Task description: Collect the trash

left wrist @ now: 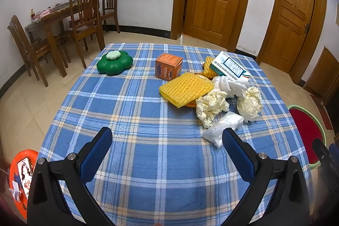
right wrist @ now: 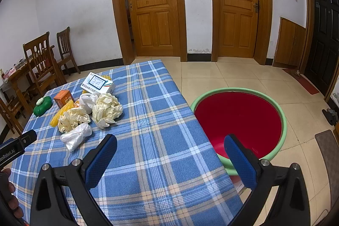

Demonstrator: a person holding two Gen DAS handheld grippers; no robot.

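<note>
A trash pile lies on the blue plaid table [left wrist: 137, 120]: a clear plastic bag [left wrist: 222, 127], two crumpled cream paper wads [left wrist: 210, 106] [left wrist: 250, 103], a white tissue [left wrist: 231, 84], yellow foam fruit netting [left wrist: 186, 89], a white and green box [left wrist: 229, 67] and an orange box [left wrist: 168, 66]. My left gripper [left wrist: 167, 137] is open and empty, just short of the plastic bag. My right gripper [right wrist: 170, 143] is open and empty over the table's right edge. The pile shows in the right wrist view, with the plastic bag [right wrist: 75, 136] nearest.
A red basin with a green rim [right wrist: 239, 120] stands on the floor right of the table. A green flower-shaped container [left wrist: 114, 63] sits at the table's far left. An orange bin [left wrist: 21, 175] is on the floor at left. Wooden chairs [left wrist: 84, 14] stand beyond.
</note>
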